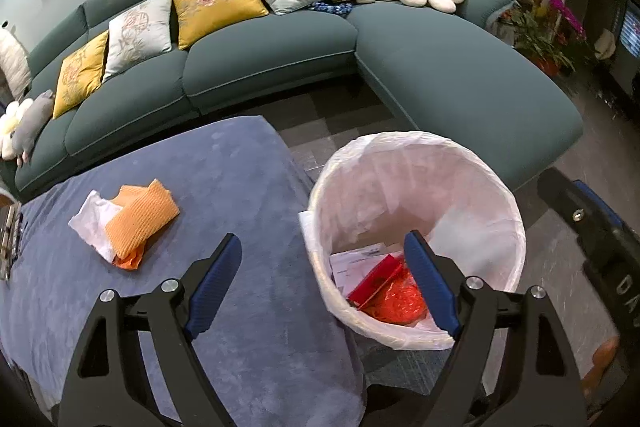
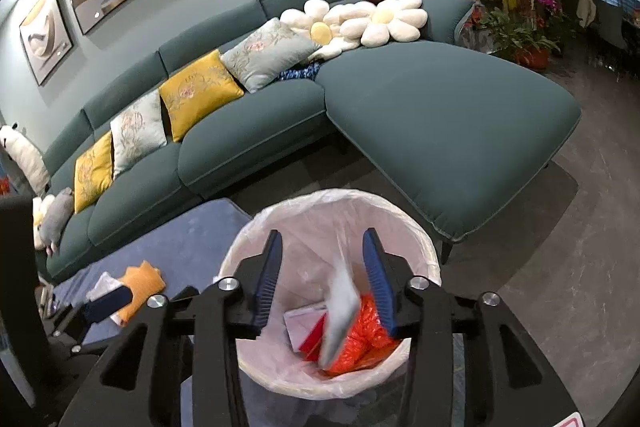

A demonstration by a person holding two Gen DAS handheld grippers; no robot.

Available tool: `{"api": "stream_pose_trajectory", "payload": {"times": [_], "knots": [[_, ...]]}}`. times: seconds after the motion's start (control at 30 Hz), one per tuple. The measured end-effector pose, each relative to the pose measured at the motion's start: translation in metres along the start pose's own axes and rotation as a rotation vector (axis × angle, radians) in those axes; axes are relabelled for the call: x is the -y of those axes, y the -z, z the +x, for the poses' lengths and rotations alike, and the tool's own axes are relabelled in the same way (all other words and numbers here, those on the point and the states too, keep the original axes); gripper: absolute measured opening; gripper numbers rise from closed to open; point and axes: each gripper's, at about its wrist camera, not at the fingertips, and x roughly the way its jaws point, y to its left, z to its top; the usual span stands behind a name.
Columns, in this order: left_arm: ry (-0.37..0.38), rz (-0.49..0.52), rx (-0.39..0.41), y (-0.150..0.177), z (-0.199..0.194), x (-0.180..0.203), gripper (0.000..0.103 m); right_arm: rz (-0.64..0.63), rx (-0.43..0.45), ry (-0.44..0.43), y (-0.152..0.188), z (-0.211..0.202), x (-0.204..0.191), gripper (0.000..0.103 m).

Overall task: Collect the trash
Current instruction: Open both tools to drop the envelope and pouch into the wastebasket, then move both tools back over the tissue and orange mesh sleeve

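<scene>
Left gripper (image 1: 322, 279) hangs wide open, empty, straddling table edge and bin (image 1: 500, 195). Orange cloth (image 1: 140, 217) and white paper (image 1: 90, 223) lie upper left of it, nearer than right gripper (image 2: 322, 287), open over the bin.

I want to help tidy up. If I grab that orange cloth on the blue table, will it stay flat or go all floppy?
Probably floppy: the orange cloth lies folded and rumpled on the table, so it would likely droop. It looks thin, so probably light. Its ribbed surface should grip rather than slip. The white paper and orange scrap tucked under it may come along or slide off.
</scene>
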Motion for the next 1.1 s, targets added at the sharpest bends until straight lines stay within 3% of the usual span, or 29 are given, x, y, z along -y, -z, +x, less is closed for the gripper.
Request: {"api": "stream_pose_trajectory", "payload": {"times": [0.23,0.53,1.1], "knots": [[-0.006,-0.032,0.003,0.003,-0.007,-0.015,0.08,-0.022,-0.004,0.007,-0.001,-0.006,-0.01,0.042],[-0.012,-0.075,0.016,0.006,-0.019,-0.037,0.08,-0.065,0.005,0.008,0.003,-0.016,-0.03,0.052],[-0.043,-0.18,0.029,0.018,-0.034,-0.096,0.081,-0.15,0.008,-0.033,0.011,-0.026,-0.081,0.059]]}}
